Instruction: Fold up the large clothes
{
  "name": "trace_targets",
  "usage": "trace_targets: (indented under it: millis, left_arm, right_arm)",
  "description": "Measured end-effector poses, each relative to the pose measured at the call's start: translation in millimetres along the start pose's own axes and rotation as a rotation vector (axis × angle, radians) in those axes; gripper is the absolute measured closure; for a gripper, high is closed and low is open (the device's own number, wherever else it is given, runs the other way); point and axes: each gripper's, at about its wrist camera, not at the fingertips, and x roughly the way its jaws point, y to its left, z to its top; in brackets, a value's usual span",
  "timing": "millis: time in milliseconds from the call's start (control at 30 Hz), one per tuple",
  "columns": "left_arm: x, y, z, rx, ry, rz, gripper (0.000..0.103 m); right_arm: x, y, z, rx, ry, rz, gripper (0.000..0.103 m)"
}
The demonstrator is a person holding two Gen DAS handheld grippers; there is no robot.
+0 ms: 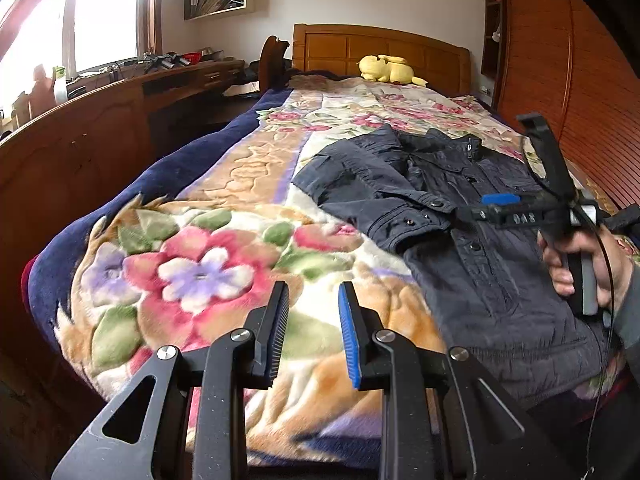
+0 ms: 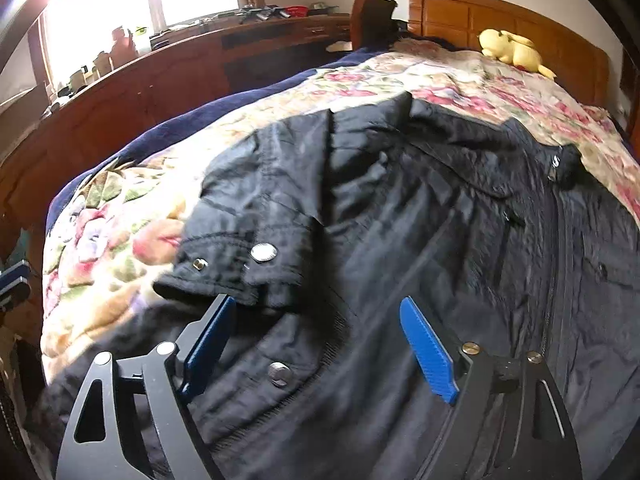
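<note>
A dark navy jacket (image 1: 472,216) lies front up on the floral blanket, its left sleeve folded across the chest. It fills the right wrist view (image 2: 400,208), where the sleeve cuff (image 2: 244,264) with metal snaps lies just beyond the fingers. My left gripper (image 1: 314,300) is open and empty over the blanket, left of the jacket's hem. My right gripper (image 2: 316,312) is open just above the jacket's lower front, holding nothing; it also shows in the left wrist view (image 1: 500,204), held in a hand over the jacket.
The floral blanket (image 1: 208,264) covers a bed with a wooden headboard (image 1: 376,46). A yellow plush toy (image 1: 386,69) lies by the headboard. A long wooden desk (image 1: 100,120) runs along the left, and a wooden wardrobe (image 1: 568,80) stands on the right.
</note>
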Motion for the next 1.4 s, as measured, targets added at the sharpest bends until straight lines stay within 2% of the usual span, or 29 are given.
trace_targets:
  millis: [100,200,267,333,367,433,533,733,833,1067,1233,1400]
  left_arm:
    - [-6.9,3.2,-7.0,-0.001,-0.004,-0.002,0.077]
    - [-11.3,4.3,-13.8,-0.001,-0.001,-0.003,0.077]
    - [-11.7,5.2,-17.0,-0.003,0.003,-0.003,0.077]
    - [-11.5,6.6,-21.2,-0.006,0.009,-0.003,0.077]
    - [-11.2,6.9,-22.9,-0.008,0.013,-0.003,0.077]
    - [-10.0,6.9,-25.7,-0.014,0.018,-0.004,0.077]
    - [-8.7,3.6,-26.7,-0.018,0.029,-0.007,0.077]
    - [-13.8,-17.6,-19.6,0.011,0.005,-0.025,0.077]
    - [-15.5,-32.4,-12.1,0.025,-0.009,-0.053,0.077]
    - [-11.6,-77.5,1.1,0.071,-0.021,-0.122,0.077]
    - [-10.1,-112.2,10.5,0.116,-0.025,-0.164,0.077]
    - [-0.5,-136.8,24.7,0.147,-0.025,-0.191,0.077]
  right_arm:
    - [9.8,8.4,10.3,-0.013,0.018,-0.004,0.028]
    - [30.8,11.7,17.7,-0.040,0.063,-0.051,0.037]
    - [44.0,9.8,19.1,-0.028,0.099,-0.055,0.051]
    - [49.6,10.1,18.6,-0.022,0.108,-0.030,0.075]
    - [49.2,12.0,17.6,-0.033,0.104,-0.029,0.078]
    - [44.8,18.6,15.5,-0.077,0.090,-0.017,0.090]
    - [25.2,20.6,12.6,-0.121,0.029,-0.026,0.095]
    - [-49.4,-3.1,4.0,-0.056,-0.123,-0.036,0.096]
    - [-86.8,-21.9,-14.4,-0.057,-0.163,-0.083,0.096]
    - [-136.1,-70.2,-56.5,-0.023,-0.145,-0.208,0.096]
    - [-172.2,-88.7,-83.8,-0.019,-0.157,-0.268,0.096]
    - [-178.8,-101.0,-110.6,-0.026,-0.128,-0.379,0.096]
